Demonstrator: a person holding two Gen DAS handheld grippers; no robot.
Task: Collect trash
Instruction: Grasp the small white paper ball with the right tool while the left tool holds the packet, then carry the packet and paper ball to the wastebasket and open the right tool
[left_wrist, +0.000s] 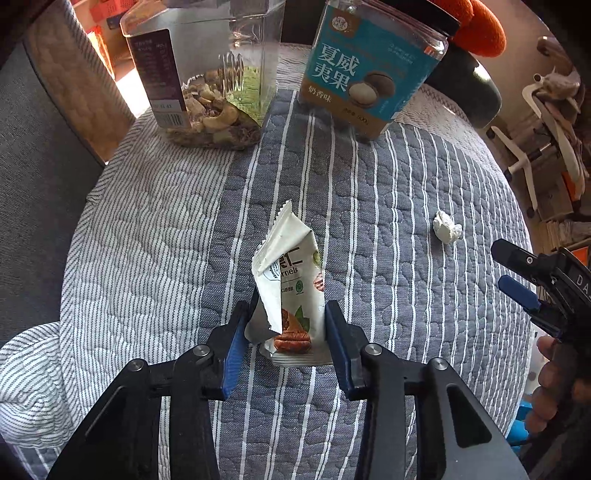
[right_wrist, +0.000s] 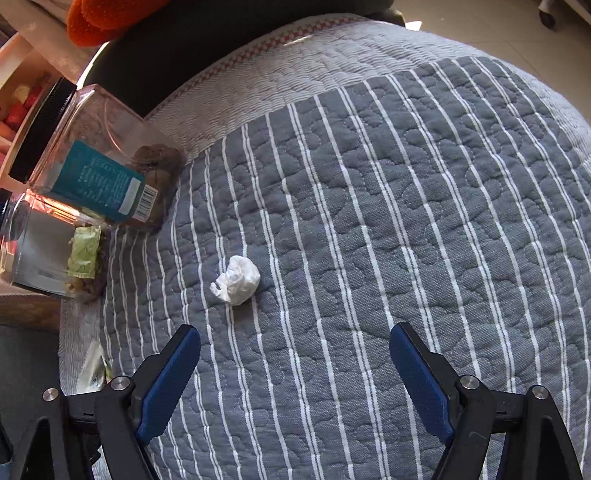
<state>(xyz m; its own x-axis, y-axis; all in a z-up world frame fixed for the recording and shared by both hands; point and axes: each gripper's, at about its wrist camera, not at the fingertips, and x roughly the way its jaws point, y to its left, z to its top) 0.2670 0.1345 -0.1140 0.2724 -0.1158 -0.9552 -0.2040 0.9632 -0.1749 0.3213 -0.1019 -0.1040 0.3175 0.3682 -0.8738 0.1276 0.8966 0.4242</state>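
The left tool (left_wrist: 286, 332) is clamped on a torn white snack wrapper (left_wrist: 286, 288) – both blue pads press its lower sides, and the crumpled top of the wrapper stands up between the fingers above the quilted cover (left_wrist: 388, 295). That cover, grey-blue with white stripes and a paler striped border, lies over the rounded surface that carries everything here.

The right tool (right_wrist: 295, 373) is wide open with nothing between its fingers. A crumpled white paper ball (right_wrist: 236, 280) lies on the cover just ahead of it, closer to the finger on the left of that view, not touched. In the left wrist view the same ball sits well to the right of the wrapper, with the right tool and the person's hand (left_wrist: 554, 384) at the frame's right edge.

At the far side of the cover stand two clear plastic jars close together: a jar of mixed nuts (left_wrist: 207, 85) with a dark label, and a blue-labelled jar (left_wrist: 365, 70) with a black lid. Both are well apart from the wrapper and the paper ball, and nothing lies between either tool and its piece of trash. Beyond the jars there is an orange plush object (left_wrist: 476, 26); a grey sofa back (left_wrist: 33, 184) runs along the left, and white chair legs (left_wrist: 524, 162) show off to the right.
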